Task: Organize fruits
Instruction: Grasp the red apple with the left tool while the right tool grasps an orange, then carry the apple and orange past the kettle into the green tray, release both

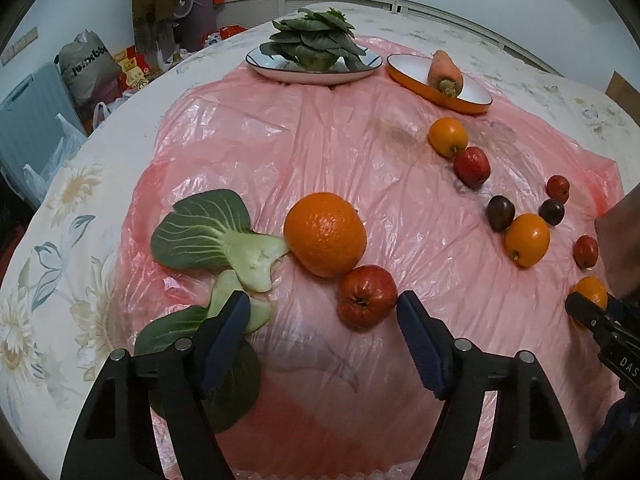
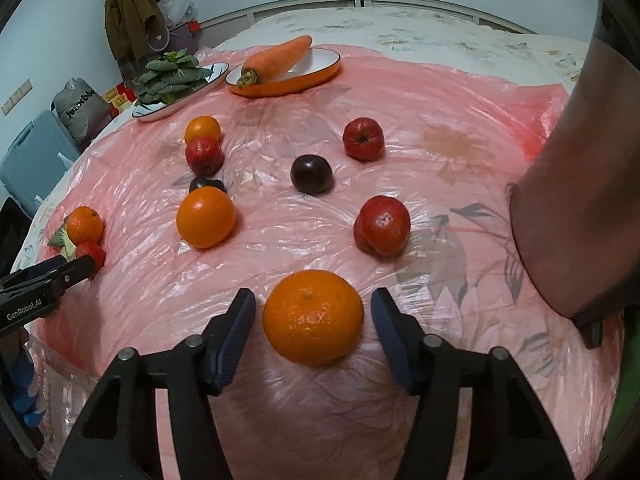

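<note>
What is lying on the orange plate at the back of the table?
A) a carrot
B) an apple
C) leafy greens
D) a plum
A: a long carrot rests across the orange plate, its stem end hanging over the rim, while the leafy greens sit on the other, white plate beside it.

Left gripper (image 1: 322, 316): black arms, dark blue pads, silver screws. Right gripper (image 2: 313, 312) looks alike. Bare forearm (image 2: 576, 184) at three o'clock; white "GenRobot.AI" lettering (image 2: 22, 312) at nine o'clock.
</note>
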A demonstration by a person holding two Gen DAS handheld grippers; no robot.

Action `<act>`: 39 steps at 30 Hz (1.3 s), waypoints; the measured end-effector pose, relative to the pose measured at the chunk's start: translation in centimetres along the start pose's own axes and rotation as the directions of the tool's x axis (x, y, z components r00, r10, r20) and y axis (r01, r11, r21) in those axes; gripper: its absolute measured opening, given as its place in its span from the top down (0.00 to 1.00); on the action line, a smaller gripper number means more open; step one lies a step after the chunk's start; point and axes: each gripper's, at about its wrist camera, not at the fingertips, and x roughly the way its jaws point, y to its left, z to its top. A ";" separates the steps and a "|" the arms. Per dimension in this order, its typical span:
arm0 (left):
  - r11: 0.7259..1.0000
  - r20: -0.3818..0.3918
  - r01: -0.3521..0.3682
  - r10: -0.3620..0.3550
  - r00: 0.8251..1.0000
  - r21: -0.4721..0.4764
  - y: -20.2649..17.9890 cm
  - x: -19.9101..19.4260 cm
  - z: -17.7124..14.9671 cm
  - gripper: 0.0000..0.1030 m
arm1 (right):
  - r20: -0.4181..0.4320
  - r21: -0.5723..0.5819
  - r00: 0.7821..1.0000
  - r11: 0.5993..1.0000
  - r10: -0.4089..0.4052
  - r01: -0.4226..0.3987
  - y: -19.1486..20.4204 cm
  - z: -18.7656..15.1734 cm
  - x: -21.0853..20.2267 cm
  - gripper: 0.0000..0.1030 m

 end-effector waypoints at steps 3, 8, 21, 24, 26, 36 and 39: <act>1.000 0.002 0.005 -0.005 1.000 -0.004 0.0 0.2 0.1 0.34 | -0.006 -0.002 1.000 1.000 0.004 -0.004 -0.1 -0.1 0.3 0.21; 1.000 0.012 0.025 -0.025 1.000 -0.008 0.3 0.1 0.1 0.43 | 0.012 0.001 1.000 1.000 0.008 -0.008 -0.2 -0.2 0.3 0.53; 0.987 0.029 0.162 -0.161 0.986 -0.008 0.7 -0.6 -0.1 0.75 | 0.050 0.018 0.999 1.000 0.010 -0.011 -0.4 -0.7 -1.0 0.53; 0.984 0.031 0.178 -0.177 0.984 -0.017 0.9 -0.9 0.1 0.75 | 0.055 0.023 0.998 1.000 0.016 -0.017 -0.4 -0.9 -1.5 0.53; 0.984 0.034 0.179 -0.178 0.983 -0.014 1.1 -1.2 0.1 0.75 | 0.059 0.022 0.998 1.000 0.019 -0.020 -0.4 -1.1 -1.8 0.53; 0.981 0.047 0.191 -0.190 0.981 -0.011 1.0 -3.1 0.2 0.76 | 0.084 0.043 0.996 0.998 0.040 -0.044 -0.4 -2.3 -4.0 0.53; 0.982 0.051 0.187 -0.186 0.981 -0.008 1.0 -3.9 -0.1 0.76 | 0.093 0.051 0.995 0.997 0.046 -0.051 -0.5 -3.0 -5.1 0.53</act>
